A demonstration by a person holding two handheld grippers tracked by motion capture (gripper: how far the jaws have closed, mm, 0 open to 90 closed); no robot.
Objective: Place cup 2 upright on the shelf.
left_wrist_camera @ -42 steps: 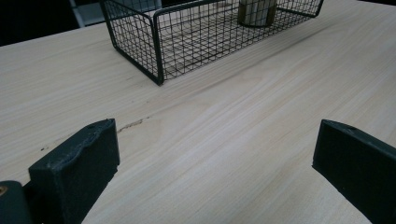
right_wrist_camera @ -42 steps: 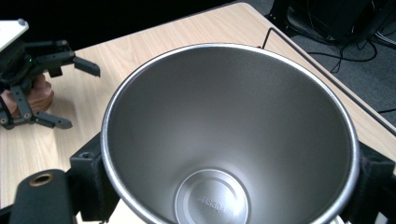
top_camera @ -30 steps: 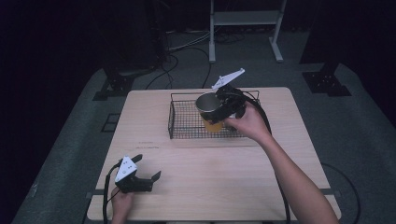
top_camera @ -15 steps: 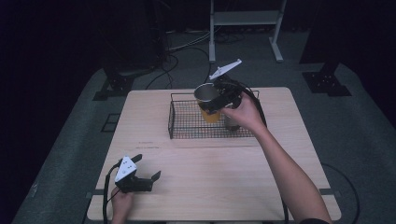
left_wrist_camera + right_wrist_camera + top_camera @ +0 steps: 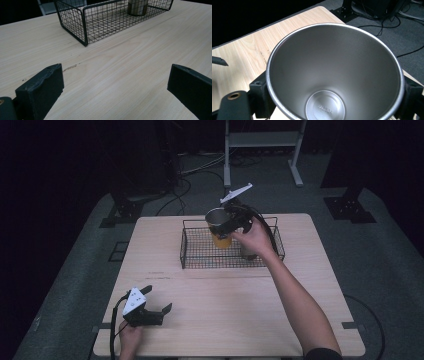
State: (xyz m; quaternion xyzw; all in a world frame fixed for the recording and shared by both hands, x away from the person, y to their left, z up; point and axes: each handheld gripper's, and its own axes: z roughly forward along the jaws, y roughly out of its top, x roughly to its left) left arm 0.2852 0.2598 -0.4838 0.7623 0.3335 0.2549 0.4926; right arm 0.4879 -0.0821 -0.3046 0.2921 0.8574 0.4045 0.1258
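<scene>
Steel cup (image 5: pixel 334 72) (empty) pinched in right claw (image 5: pixel 231 222) above wire basket (image 5: pixel 192 256); left claw (image 5: pixel 161 311) spread.

The steel cup's (image 5: pixel 334 75) inner base bears stamped characters resembling "SUS304".

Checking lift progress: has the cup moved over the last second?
Yes. The cup, clamped in the right gripper, has risen above the wire basket.

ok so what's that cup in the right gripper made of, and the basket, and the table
The cup looks like brushed stainless steel inside: dull grey sheen and a stamped mark on its base. From above, its outside looks orange, perhaps a coating. The basket seems to be dark coated metal wire, welded into a fine grid. The table shows pale wood grain, matte; whether solid wood or laminate is unclear.
</scene>
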